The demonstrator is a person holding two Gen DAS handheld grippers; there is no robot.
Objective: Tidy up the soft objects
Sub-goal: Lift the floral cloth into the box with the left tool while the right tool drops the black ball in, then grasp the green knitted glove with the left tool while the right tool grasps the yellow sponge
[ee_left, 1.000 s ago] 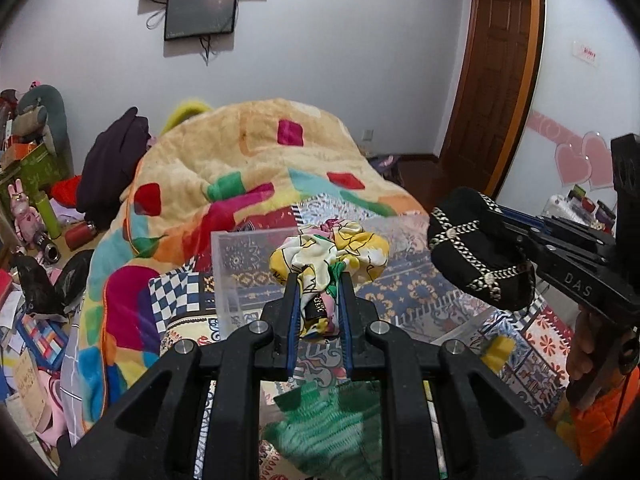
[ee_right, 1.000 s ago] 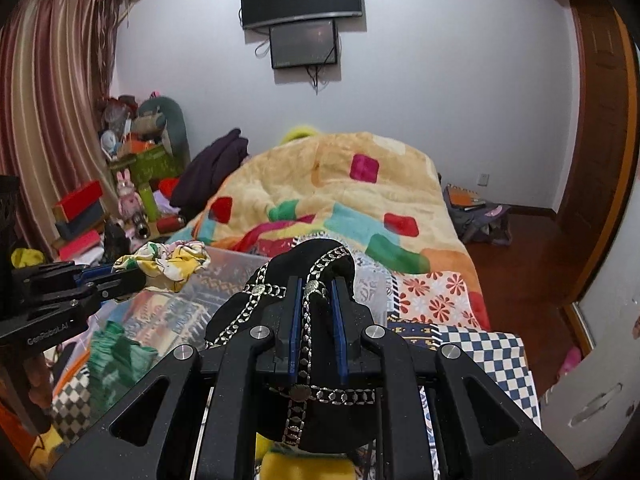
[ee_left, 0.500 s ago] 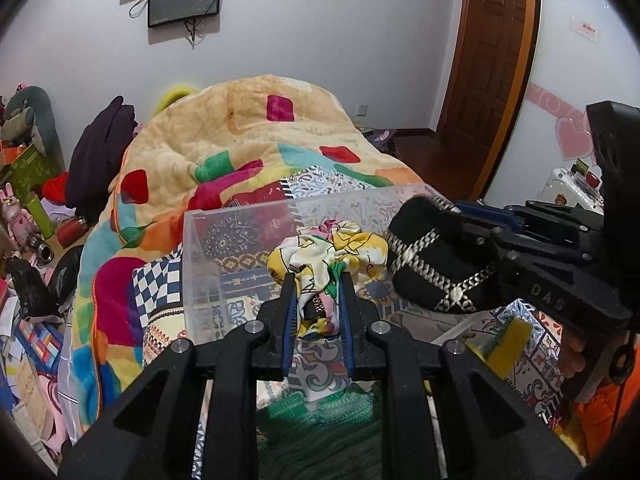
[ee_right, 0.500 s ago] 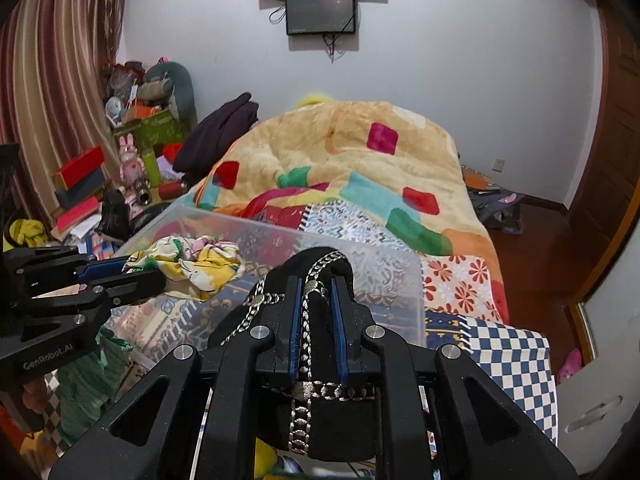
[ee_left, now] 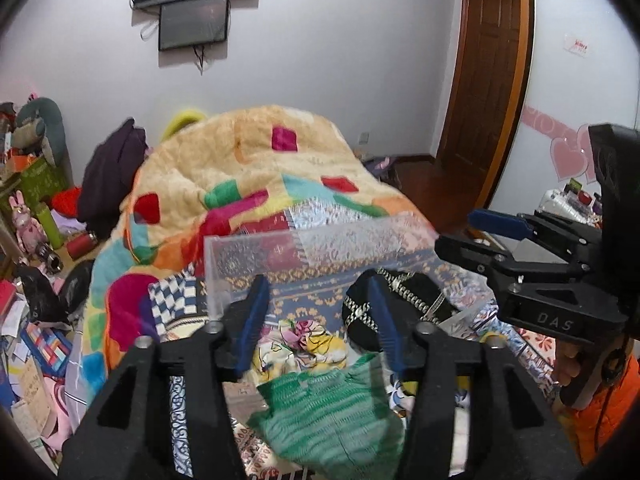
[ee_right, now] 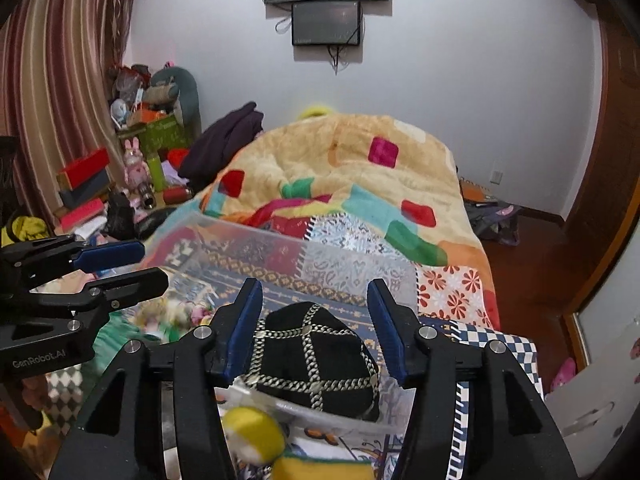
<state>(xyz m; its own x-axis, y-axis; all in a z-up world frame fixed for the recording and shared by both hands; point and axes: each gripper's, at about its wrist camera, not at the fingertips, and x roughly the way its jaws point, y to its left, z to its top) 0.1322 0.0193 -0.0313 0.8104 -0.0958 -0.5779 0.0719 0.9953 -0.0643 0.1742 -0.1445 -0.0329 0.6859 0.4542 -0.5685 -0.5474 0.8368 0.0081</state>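
A clear plastic bin (ee_left: 320, 240) (ee_right: 352, 260) stands on the bed. A yellow floral scrunchie (ee_left: 304, 340) lies inside it, below my open, empty left gripper (ee_left: 318, 316). A black hat with silver chain (ee_right: 316, 356) (ee_left: 404, 300) lies in the bin under my open, empty right gripper (ee_right: 316, 320). The right gripper also shows at the right of the left wrist view (ee_left: 480, 232); the left gripper shows at the left of the right wrist view (ee_right: 132, 266). A green knitted piece (ee_left: 328, 412) lies at the bin's near side.
A patchwork quilt (ee_left: 248, 168) covers the bed behind the bin. A yellow soft item (ee_right: 252, 436) lies near the bin's front. Cluttered boxes and toys (ee_right: 132, 168) fill the left side. A wooden door (ee_left: 484, 92) stands at the right.
Both grippers opened. The scrunchie dropped from the left gripper and the black hat from the right gripper, and both now lie in the bin.
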